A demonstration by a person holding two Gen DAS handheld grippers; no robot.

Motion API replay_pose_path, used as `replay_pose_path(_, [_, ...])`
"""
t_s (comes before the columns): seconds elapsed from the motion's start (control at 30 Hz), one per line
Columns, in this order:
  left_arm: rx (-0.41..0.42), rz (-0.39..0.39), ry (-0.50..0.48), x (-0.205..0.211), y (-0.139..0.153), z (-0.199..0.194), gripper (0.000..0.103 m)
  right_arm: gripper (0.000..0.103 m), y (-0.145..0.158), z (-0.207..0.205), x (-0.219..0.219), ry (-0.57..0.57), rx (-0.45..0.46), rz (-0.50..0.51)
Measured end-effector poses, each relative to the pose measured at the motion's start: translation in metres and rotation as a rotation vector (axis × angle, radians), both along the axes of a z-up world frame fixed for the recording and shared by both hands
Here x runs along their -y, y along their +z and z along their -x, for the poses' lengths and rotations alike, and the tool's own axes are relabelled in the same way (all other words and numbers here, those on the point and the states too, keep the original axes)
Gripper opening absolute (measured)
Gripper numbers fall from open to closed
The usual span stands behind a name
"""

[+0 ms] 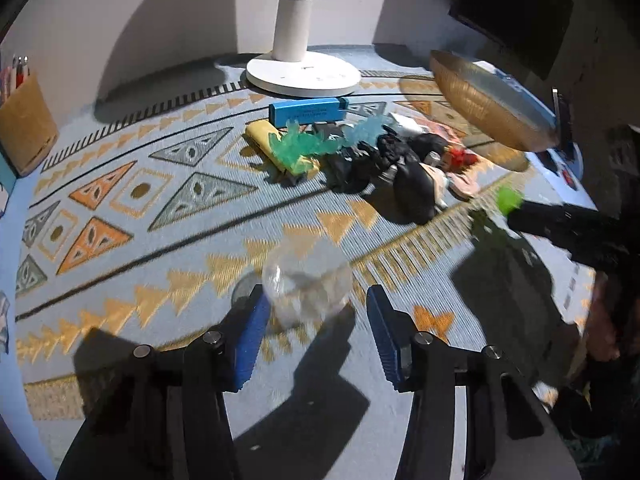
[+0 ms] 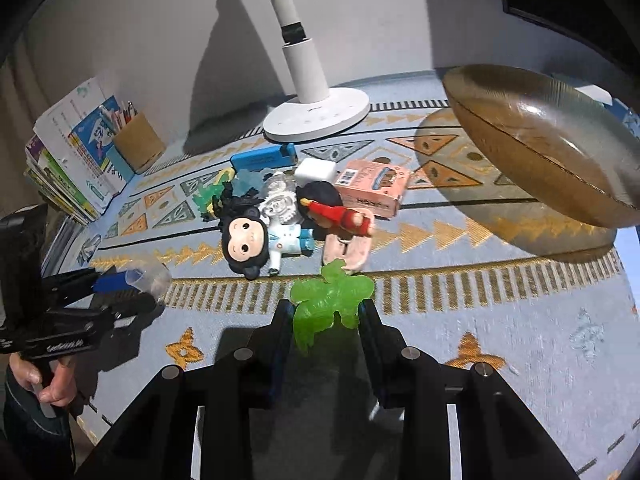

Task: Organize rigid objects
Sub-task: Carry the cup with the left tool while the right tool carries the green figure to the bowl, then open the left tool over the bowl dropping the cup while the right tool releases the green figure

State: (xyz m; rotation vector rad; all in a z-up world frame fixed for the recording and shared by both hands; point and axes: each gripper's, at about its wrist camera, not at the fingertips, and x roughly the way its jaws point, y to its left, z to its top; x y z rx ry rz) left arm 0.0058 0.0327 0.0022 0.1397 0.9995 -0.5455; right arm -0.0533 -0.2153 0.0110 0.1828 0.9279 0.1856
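Right now amber bowl point(image 2: 540, 140) sits w/o contents; right hand-held gripper point(image 2: 326, 312) clamps green figure point(image 2: 328, 300), left point(image 1: 314, 316) loose around clear ball point(image 1: 306, 280).

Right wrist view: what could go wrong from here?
1. The right gripper pinches the green translucent figure only near its fingertips; it could slip out.
2. The clear cup between the left gripper fingers looks loosely seated in the left wrist view and may tip.

Both grippers are black. The left gripper point(image 1: 316, 330) has ribbed blue pads point(image 1: 250, 344) and silver screws. A dark sleeve shows at seven o'clock in the right view.
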Motion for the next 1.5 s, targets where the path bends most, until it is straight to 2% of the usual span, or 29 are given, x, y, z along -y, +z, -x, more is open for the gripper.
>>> replay_pose_path(0.1, [0.008, 0.022, 0.004, 0.008, -0.001, -0.005, 0.034, 0.033, 0.000, 0.004, 0.003, -0.001, 0.007, 0.002])
replay_pose_path(0.23, [0.029, 0.068, 0.014, 0.015, 0.013, 0.001, 0.034, 0.033, 0.011, 0.014, 0.013, -0.012, 0.056, -0.008])
replay_pose_path(0.37, [0.084, 0.115, 0.000, 0.033, 0.048, 0.008, 0.034, 0.033, 0.043, 0.024, 0.033, -0.062, 0.144, -0.005])
replay_pose_path(0.5, [0.175, 0.179, -0.082, 0.081, 0.100, 0.004, 0.034, 0.033, 0.089, 0.030, 0.071, -0.163, 0.251, 0.042])
replay_pose_path(0.63, [0.218, 0.203, -0.171, 0.149, 0.131, -0.017, 0.034, 0.033, 0.115, 0.016, 0.122, -0.305, 0.254, 0.121])
replay_pose_path(0.7, [0.196, 0.197, -0.209, 0.194, 0.130, -0.034, 0.034, 0.033, 0.112, 0.001, 0.145, -0.325, 0.205, 0.119])
replay_pose_path(0.8, [0.163, 0.162, -0.243, 0.247, 0.114, -0.055, 0.034, 0.033, 0.099, -0.020, 0.166, -0.316, 0.129, 0.105])
replay_pose_path(0.9, [0.102, 0.112, -0.264, 0.285, 0.088, -0.073, 0.034, 0.033, 0.084, -0.037, 0.177, -0.299, 0.058, 0.102])
replay_pose_path(1.03, [0.045, 0.055, -0.284, 0.315, 0.060, -0.083, 0.034, 0.033, 0.062, -0.046, 0.190, -0.296, -0.018, 0.078])
replay_pose_path(1.23, [0.024, 0.019, -0.304, 0.330, 0.041, -0.083, 0.035, 0.033, 0.050, -0.047, 0.199, -0.293, -0.048, 0.060])
replay_pose_path(1.27, [0.019, 0.016, -0.304, 0.330, 0.040, -0.083, 0.038, 0.033, 0.049, -0.047, 0.200, -0.292, -0.052, 0.055])
replay_pose_path(1.3, [0.014, 0.013, -0.302, 0.329, 0.040, -0.083, 0.047, 0.033, 0.049, -0.048, 0.200, -0.293, -0.051, 0.055])
replay_pose_path(1.4, [0.018, 0.037, -0.293, 0.319, 0.049, -0.082, 0.048, 0.037, 0.053, -0.043, 0.201, -0.312, -0.044, 0.062])
replay_pose_path(1.5, [0.034, 0.105, -0.271, 0.288, 0.071, -0.077, 0.056, 0.047, 0.071, -0.028, 0.203, -0.342, 0.020, 0.036])
